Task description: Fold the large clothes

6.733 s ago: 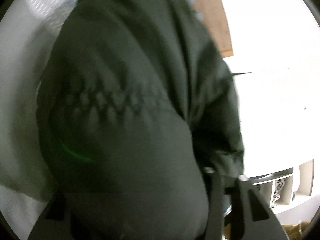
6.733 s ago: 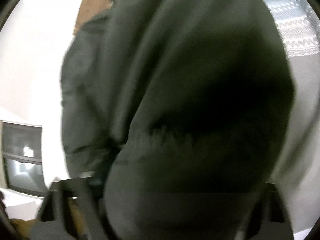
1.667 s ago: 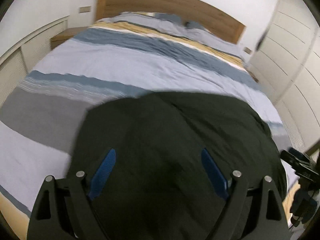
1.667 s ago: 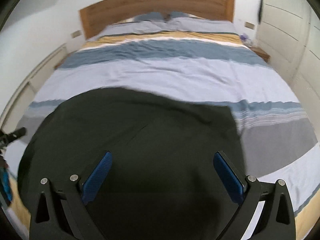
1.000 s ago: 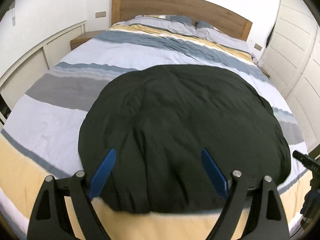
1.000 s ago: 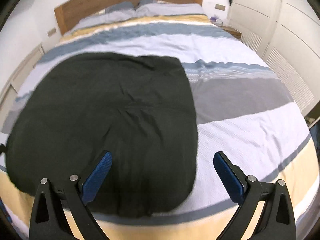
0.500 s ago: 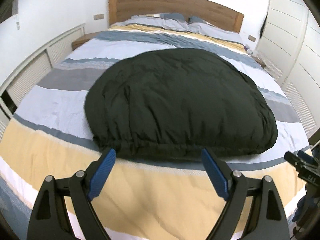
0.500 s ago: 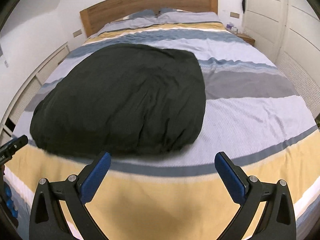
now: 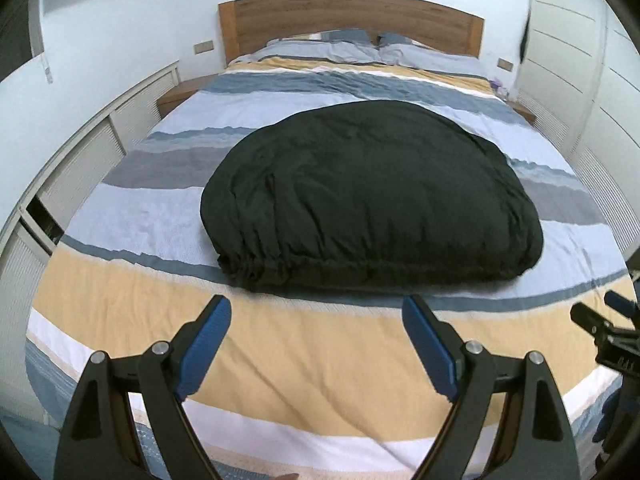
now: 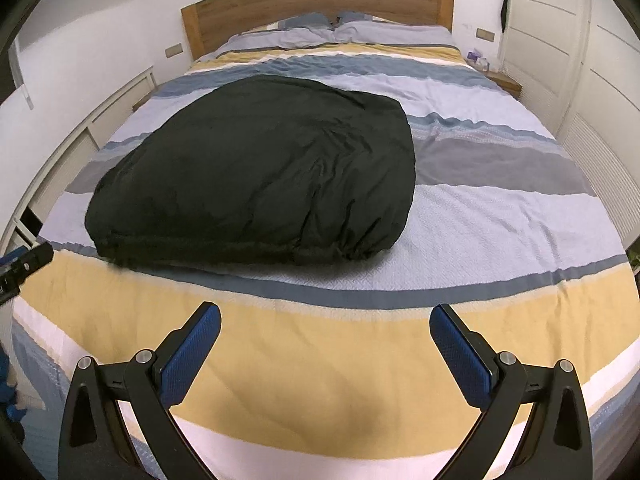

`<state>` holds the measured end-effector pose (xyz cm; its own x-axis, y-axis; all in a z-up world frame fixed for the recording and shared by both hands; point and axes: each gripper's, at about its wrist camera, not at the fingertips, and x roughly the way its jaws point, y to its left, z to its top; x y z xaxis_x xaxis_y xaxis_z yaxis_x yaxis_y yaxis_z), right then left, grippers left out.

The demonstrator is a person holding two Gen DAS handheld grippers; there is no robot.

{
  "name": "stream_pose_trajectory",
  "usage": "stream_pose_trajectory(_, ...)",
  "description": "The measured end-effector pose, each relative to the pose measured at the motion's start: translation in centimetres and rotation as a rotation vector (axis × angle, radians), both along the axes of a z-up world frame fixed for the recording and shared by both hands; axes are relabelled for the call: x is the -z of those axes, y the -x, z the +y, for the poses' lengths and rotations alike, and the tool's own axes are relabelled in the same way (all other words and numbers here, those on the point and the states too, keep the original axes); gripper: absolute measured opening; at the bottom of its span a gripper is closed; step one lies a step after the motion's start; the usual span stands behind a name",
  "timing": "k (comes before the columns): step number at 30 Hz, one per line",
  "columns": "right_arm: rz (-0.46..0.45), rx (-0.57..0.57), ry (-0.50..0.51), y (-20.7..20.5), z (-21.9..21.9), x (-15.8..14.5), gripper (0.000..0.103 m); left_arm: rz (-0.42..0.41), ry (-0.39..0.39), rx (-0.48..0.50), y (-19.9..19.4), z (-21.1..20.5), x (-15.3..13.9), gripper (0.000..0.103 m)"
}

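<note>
A large dark green-black jacket (image 9: 372, 196) lies spread flat on the striped bed, its gathered elastic hem toward me. It also shows in the right wrist view (image 10: 260, 176), left of centre. My left gripper (image 9: 316, 320) is open and empty, above the yellow stripe just short of the hem. My right gripper (image 10: 324, 328) is open and empty too, above the yellow stripe and further from the hem. Neither gripper touches the jacket.
The bed (image 9: 280, 360) has a striped cover, pillows (image 9: 328, 46) and a wooden headboard (image 9: 352, 16). White cabinets (image 9: 80, 148) run along the left and wardrobe doors (image 10: 560, 40) along the right. The other gripper shows at the right edge (image 9: 612, 344).
Both grippers held the jacket up close, then let it go onto the bed. Both have since pulled back toward the foot of the bed, so the jacket looks smaller and farther.
</note>
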<state>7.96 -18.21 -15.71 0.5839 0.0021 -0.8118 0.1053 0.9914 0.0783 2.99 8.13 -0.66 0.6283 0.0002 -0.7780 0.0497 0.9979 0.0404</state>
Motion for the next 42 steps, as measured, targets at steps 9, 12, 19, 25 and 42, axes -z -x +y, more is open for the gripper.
stream_pose_trajectory(9,0.001,0.041,-0.009,1.6,-1.0,-0.9,0.102,0.002,-0.013,0.066,1.9,-0.7,-0.6,0.088)
stream_pose_trajectory(12,0.008,0.049,-0.010,1.8,-1.3,-0.9,0.102,-0.002,-0.022,0.068,2.5,-0.6,-0.9,0.088)
stream_pose_trajectory(19,0.008,0.059,-0.015,2.4,-1.4,-0.8,0.102,0.004,-0.028,0.067,3.3,-0.1,-1.1,0.088)
stream_pose_trajectory(25,0.008,0.067,-0.013,2.9,-1.1,-0.8,0.102,0.018,-0.020,0.061,3.7,0.6,-0.7,0.088)
stream_pose_trajectory(42,0.015,0.047,-0.001,2.8,0.0,-1.0,0.102,0.036,0.010,0.054,4.1,2.1,0.2,0.088)
